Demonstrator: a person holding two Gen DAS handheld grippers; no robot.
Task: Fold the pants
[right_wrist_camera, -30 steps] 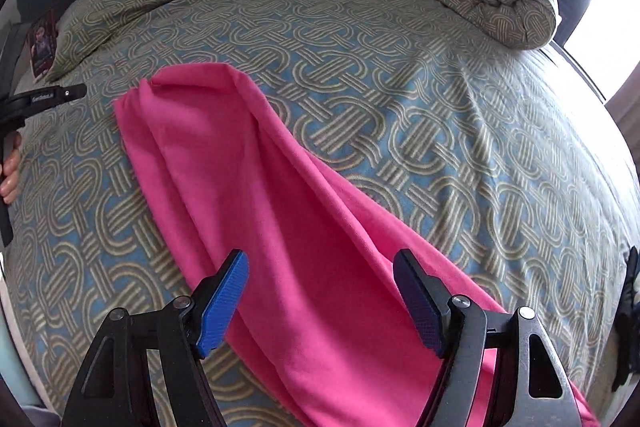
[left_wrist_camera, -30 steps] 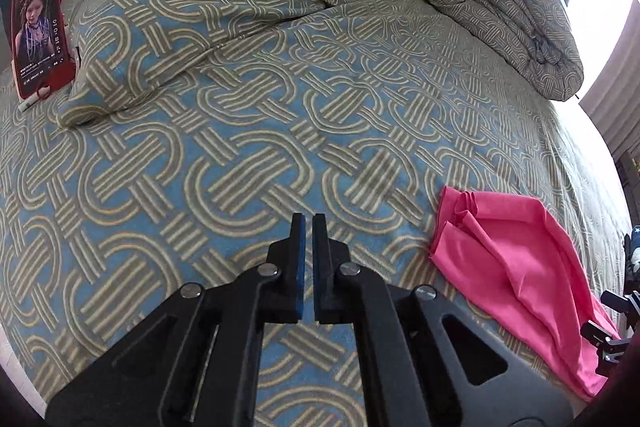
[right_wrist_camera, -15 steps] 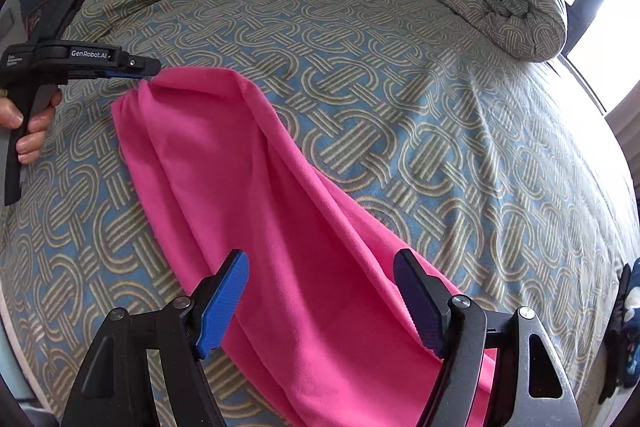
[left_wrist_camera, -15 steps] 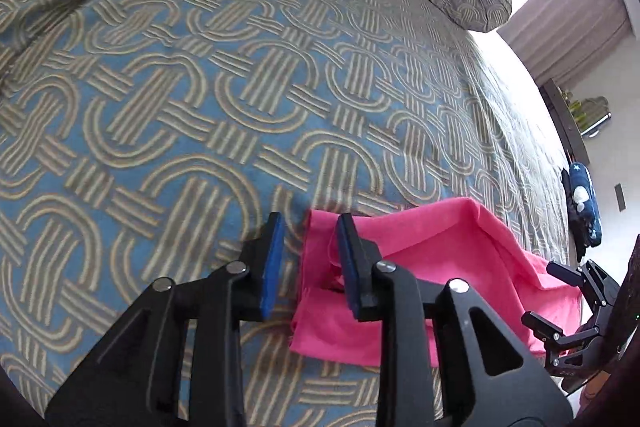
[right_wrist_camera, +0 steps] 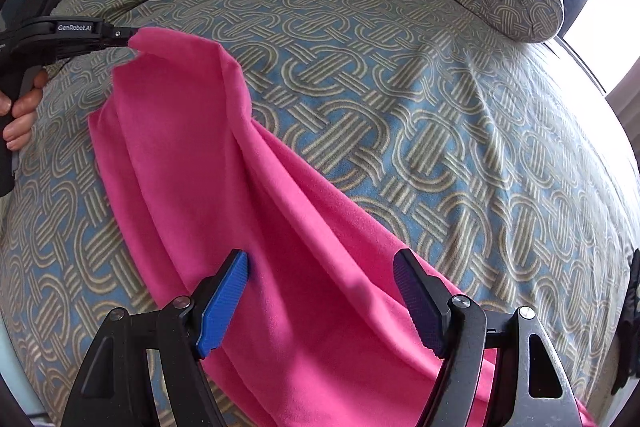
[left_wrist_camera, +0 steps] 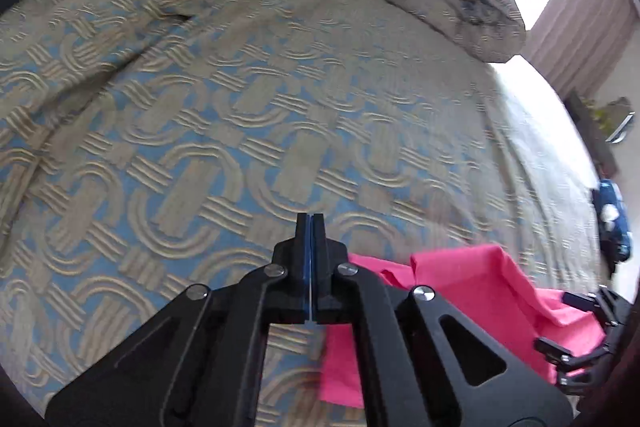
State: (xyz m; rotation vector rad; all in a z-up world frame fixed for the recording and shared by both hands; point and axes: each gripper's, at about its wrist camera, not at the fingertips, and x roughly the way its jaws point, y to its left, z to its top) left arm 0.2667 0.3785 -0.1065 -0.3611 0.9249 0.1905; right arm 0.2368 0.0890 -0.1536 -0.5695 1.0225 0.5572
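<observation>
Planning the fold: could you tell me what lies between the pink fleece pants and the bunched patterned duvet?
Only bare blue-and-tan bedspread, shown in the right wrist view.

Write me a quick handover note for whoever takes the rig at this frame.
Left tool: shut, apparently pinching the far corner of the pink pants, which peaks up at its tip.
Right tool: open, hovering over the near stretch of the pants, gripping nothing.
Pants: a long, narrow strip lying across the patterned bedspread.
Done: they seem doubled lengthwise.
Left: probably grip the near end, then fold end to end.
</observation>
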